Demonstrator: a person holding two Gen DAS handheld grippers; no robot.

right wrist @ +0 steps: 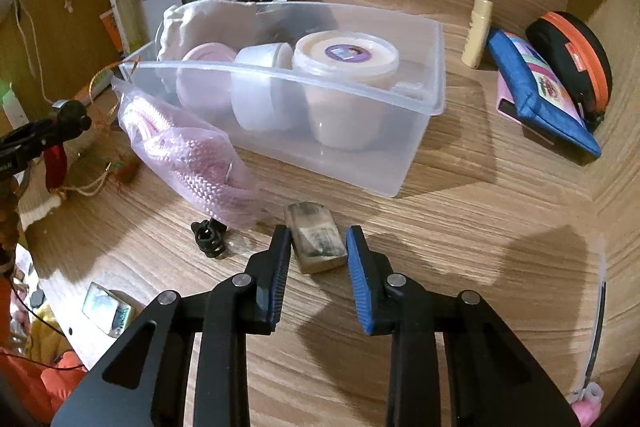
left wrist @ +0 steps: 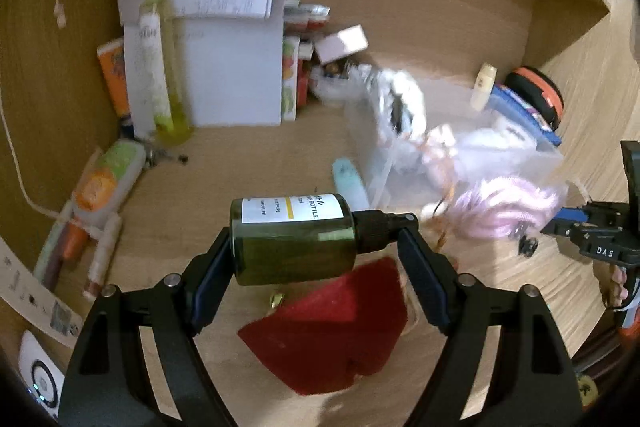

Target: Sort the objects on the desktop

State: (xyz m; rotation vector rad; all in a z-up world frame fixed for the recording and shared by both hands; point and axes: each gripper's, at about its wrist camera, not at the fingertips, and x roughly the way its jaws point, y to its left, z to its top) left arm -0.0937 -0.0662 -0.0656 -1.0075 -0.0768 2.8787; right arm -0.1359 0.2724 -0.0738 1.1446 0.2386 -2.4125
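Left gripper (left wrist: 316, 239) clamps a green bottle (left wrist: 294, 239) lengthwise above the desk (left wrist: 240, 163). Right gripper (right wrist: 318, 247), fingers narrowed, pinches a grubby eraser (right wrist: 316, 243) near the clear box (right wrist: 420, 131).

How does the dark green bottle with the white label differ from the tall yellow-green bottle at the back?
The dark green bottle is short and stout; the tall yellow-green bottle is slim. The dark green bottle lies sideways in the left gripper; the yellow-green one stands upright against white papers. The dark one's cap is black, the other's pale green. Both are translucent with white labels.
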